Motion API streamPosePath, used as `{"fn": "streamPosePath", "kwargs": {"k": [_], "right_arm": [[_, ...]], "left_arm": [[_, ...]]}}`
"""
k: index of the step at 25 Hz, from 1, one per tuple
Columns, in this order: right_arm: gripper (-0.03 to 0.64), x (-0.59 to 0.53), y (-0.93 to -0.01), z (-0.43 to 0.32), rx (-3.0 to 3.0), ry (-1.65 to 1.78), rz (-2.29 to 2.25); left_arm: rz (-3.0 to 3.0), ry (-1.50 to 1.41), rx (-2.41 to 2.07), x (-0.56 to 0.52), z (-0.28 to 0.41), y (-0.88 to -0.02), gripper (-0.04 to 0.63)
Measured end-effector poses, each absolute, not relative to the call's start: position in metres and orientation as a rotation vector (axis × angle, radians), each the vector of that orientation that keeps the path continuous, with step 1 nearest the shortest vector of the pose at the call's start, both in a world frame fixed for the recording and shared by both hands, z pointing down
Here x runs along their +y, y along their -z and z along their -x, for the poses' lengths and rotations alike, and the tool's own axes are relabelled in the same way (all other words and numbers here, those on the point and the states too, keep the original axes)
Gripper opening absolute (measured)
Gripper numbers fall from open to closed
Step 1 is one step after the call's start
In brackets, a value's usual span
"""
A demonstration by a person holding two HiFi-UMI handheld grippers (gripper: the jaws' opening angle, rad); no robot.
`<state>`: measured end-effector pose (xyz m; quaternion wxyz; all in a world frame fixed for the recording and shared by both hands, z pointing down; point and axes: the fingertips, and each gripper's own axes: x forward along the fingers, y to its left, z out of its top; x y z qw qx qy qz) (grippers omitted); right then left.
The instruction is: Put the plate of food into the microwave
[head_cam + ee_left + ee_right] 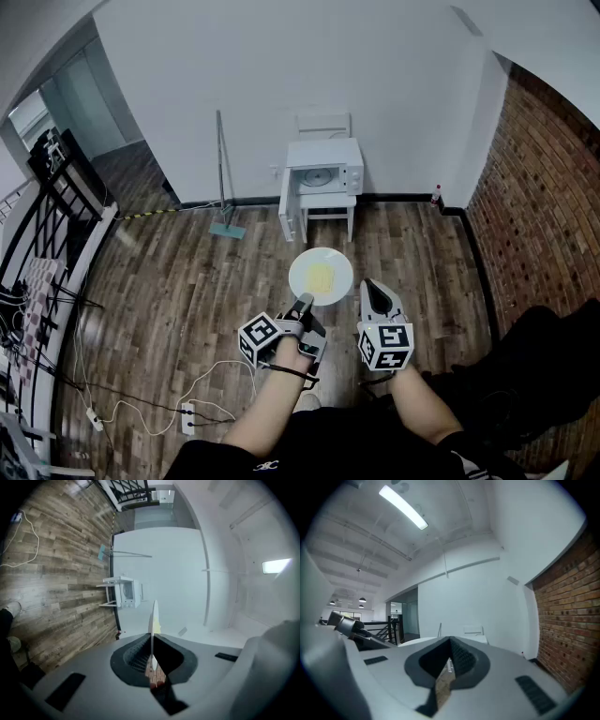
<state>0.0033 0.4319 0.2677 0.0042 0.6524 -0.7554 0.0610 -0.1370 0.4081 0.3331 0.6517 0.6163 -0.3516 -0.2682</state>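
Left claw [302, 302] clamps the plate [321, 276] by its near rim. Right claw [373, 286] is closed and empty beside it. Open floor [187, 281] stretches ahead to the microwave [323, 174], whose interior is indistinct.

The left forearm [274, 401] and right forearm [419, 405] reach forward side by side, the left gripper [302, 306] rolled onto its side with jaws clamped on the plate [321, 276] rim, the right gripper [376, 290] level beside it, jaws closed on nothing
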Motion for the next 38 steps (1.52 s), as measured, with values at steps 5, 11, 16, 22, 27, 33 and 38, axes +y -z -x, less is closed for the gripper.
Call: {"fn": "streamPosePath", "kwargs": {"k": [5,11,16,22,27,33,38], "right_arm": [[0.012,0.426,-0.275,0.005,-2.372,-0.216,-2.031],[0.012,0.416,-0.278,0.022,-2.354,-0.215,-2.042],[0.012,0.403,-0.284,0.04,-2.342,-0.224,-2.042],[0.012,0.381,-0.291,0.073,-2.269,-0.196,-2.042],[0.012,0.364,-0.301,0.087,-2.204,-0.2,-2.054],[0.012,0.335,-0.308,0.085,-2.165,-0.224,-2.071],[0.012,0.285,-0.318,0.073,-2.158,-0.235,-2.071]], "left_arm": [[-1.39,0.607,-0.8,0.403,0.142,-0.337,0.014],[-1.378,0.607,-0.795,0.39,0.158,-0.34,0.014],[-1.387,0.596,-0.781,0.379,0.175,-0.345,0.014],[-1.372,0.591,-0.755,0.354,0.208,-0.351,0.014],[-1.379,0.585,-0.752,0.342,0.226,-0.365,0.014],[-1.354,0.593,-0.766,0.309,0.237,-0.376,0.014],[-1.345,0.571,-0.766,0.263,0.221,-0.383,0.014]]}}
